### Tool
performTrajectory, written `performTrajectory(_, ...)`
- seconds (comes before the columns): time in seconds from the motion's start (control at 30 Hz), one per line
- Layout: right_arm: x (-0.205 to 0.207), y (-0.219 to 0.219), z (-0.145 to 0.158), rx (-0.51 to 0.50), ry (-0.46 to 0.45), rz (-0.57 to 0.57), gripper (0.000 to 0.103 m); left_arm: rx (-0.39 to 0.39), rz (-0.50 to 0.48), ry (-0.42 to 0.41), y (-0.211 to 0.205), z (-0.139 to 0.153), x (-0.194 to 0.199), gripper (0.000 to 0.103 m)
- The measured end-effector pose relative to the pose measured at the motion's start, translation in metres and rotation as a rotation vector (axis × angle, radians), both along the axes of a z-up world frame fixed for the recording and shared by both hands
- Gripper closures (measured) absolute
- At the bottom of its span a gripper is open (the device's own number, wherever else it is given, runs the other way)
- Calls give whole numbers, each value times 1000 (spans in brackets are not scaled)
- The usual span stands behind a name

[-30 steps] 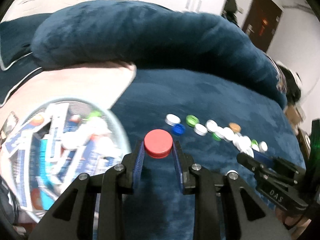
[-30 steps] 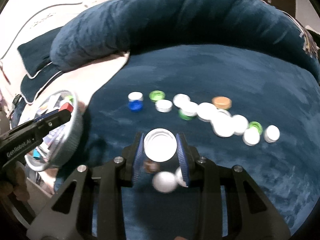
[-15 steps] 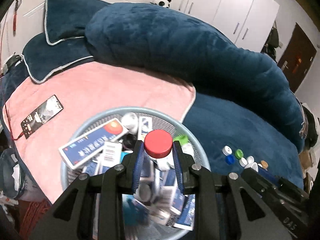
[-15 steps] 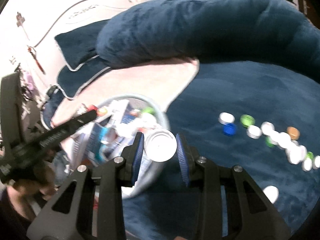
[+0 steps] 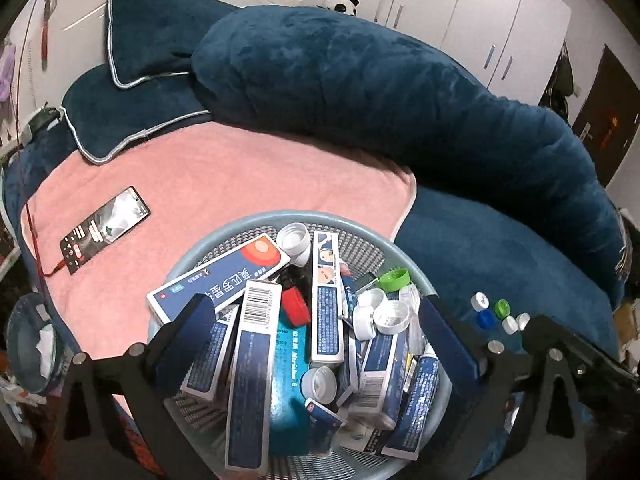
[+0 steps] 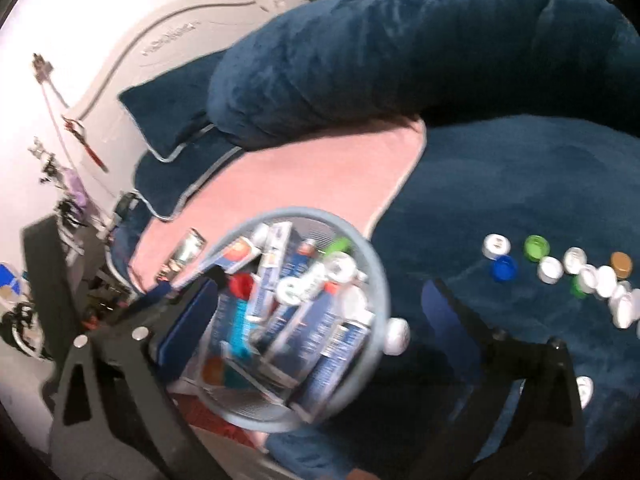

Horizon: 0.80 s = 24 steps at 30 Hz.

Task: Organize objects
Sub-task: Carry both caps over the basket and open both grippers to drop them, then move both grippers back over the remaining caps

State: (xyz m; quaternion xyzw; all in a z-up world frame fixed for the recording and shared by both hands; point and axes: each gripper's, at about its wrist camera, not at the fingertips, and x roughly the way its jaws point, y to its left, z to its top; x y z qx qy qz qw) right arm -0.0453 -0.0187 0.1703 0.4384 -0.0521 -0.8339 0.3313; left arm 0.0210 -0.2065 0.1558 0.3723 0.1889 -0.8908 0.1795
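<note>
Both tools, left (image 5: pixel 312 320) and right (image 6: pixel 320 312), gape wide and empty above the round grey mesh basket (image 5: pixel 224 236) holding a red plastic cap (image 5: pixel 294 306).

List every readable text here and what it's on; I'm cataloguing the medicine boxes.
"Merislon 6", roughly: teal box in the basket.
Upside-down Chinese characters on the long blue box: unreadable.
Digits on the barcoded box, screen of the phone: too small.
Right wrist view: all blurred.
</note>
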Motion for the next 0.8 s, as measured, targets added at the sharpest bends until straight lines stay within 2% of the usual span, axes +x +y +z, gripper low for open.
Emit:
performTrajectory(0.17, 1, 15, -4, 59, 19, -19, 0, -8, -28, -13, 9, 0, -3, 1)
performTrajectory(0.4, -4, 42, -14, 108, 1, -68, 0, 3, -44, -25, 20, -1, -3, 1)
performTrajectory(0.6, -4, 54, -71, 286, -61, -65, 0, 38, -62, -27, 29, -3, 2, 1)
performTrajectory(0.7, 0, 49, -102, 359, -58, -5, 1, 33, -79, -33, 37, -5, 1, 1)
performTrajectory(0.77, 5, 39, -118, 386, -28, 59, 7, 36, -84, -42, 39, -8, -1, 1)
performTrajectory(0.8, 6, 34, -121, 388, -11, 82, 16, 40, -84, -46, 40, -10, -2, 1)
